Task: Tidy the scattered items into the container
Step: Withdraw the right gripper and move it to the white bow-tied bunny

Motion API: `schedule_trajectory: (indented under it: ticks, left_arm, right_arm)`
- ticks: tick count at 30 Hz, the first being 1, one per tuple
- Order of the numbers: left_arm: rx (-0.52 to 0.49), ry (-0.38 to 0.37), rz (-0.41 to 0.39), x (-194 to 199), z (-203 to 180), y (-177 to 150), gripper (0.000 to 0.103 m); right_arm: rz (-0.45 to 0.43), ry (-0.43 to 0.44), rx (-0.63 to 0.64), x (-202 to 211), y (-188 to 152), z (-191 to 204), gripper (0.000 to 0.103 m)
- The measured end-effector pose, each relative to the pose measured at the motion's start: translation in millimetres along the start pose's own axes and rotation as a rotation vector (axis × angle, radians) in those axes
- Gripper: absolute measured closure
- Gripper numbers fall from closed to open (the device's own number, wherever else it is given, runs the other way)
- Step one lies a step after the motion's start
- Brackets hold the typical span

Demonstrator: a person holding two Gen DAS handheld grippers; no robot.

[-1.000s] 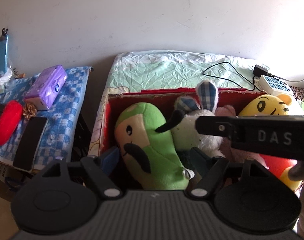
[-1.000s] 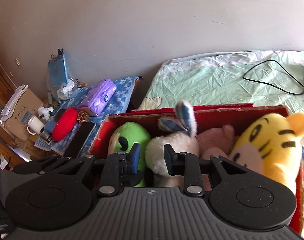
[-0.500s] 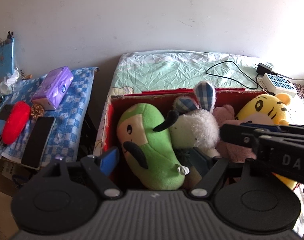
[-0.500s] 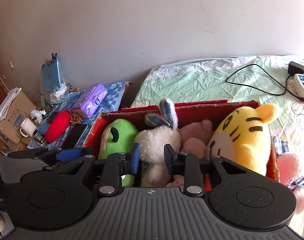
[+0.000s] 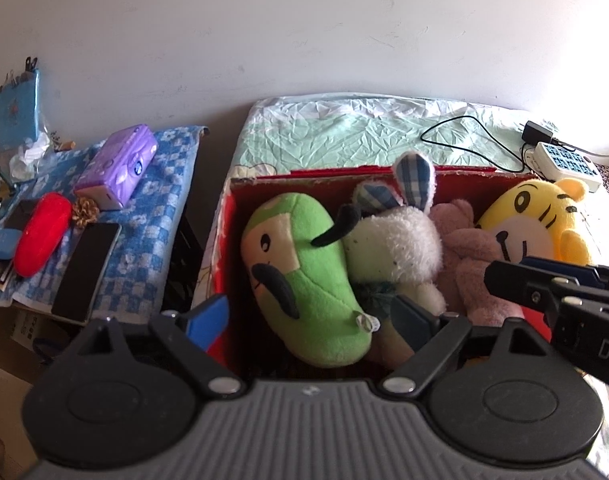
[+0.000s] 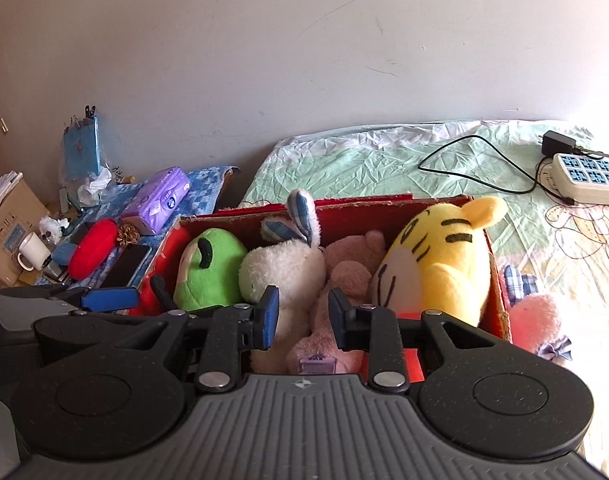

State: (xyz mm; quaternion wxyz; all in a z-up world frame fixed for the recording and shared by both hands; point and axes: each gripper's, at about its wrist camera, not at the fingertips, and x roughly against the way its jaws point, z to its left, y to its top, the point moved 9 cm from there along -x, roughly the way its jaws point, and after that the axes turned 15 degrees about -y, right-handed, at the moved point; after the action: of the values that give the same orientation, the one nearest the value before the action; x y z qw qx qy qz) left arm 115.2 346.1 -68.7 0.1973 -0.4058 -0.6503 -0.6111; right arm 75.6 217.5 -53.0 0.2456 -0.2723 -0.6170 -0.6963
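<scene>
The only writing that can be made out is on the right tongs [image 5: 504, 276] where they cross the left wrist view at its right edge: white letters "D" and part of a next letter on the black body. In the right wrist view a few white letters ending in "tion" sit on the black body at the far left edge; the print on the purple tissue pack [image 6: 159, 201] is too small to read.

The left tongs [image 5: 310, 318] are spread wide over the near left part of the red box [image 5: 224, 248], empty, with the green plush [image 5: 304, 276] just ahead between their tips. The right tongs [image 6: 303, 317] stand partly spread and hold nothing, with the white bunny [image 6: 282, 270] and the pink plush [image 6: 346, 276] right in front of them. The yellow tiger [image 6: 444, 264] fills the box to their right.

Only the right wrist view shows a pink toy [image 6: 538, 316] lying on the bed [image 6: 384, 164] outside the box, just right of its wall, and a white mug [image 6: 32, 252] far left. Both views show the power strip [image 6: 584, 178].
</scene>
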Motion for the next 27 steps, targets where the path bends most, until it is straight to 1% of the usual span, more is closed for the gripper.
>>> schedule_trajectory:
  ticks: [7, 11, 15, 18, 23, 27]
  left_arm:
    - [0.011, 0.008, 0.026, 0, -2, -10, 0.012]
    - [0.019, 0.005, 0.04, 1, -5, -16, 0.011]
    - [0.024, 0.018, 0.055, 2, -6, -22, 0.01]
    - [0.031, 0.029, 0.062, 3, -4, -25, 0.01]
    - [0.054, 0.044, 0.06, 9, -1, -28, 0.01]
    - [0.065, 0.064, 0.055, 13, -4, -30, 0.01]
  right_arm:
    - [0.023, -0.008, -0.009, 2, -12, -4, 0.073]
    - [0.012, -0.021, 0.001, 6, -18, -3, 0.073]
    - [0.023, -0.013, -0.001, 8, -24, -1, 0.073]
    - [0.029, -0.015, 0.005, 9, -27, 0, 0.071]
    - [0.031, 0.002, -0.007, 12, -28, 2, 0.064]
    - [0.036, 0.01, 0.013, 15, -27, 2, 0.063]
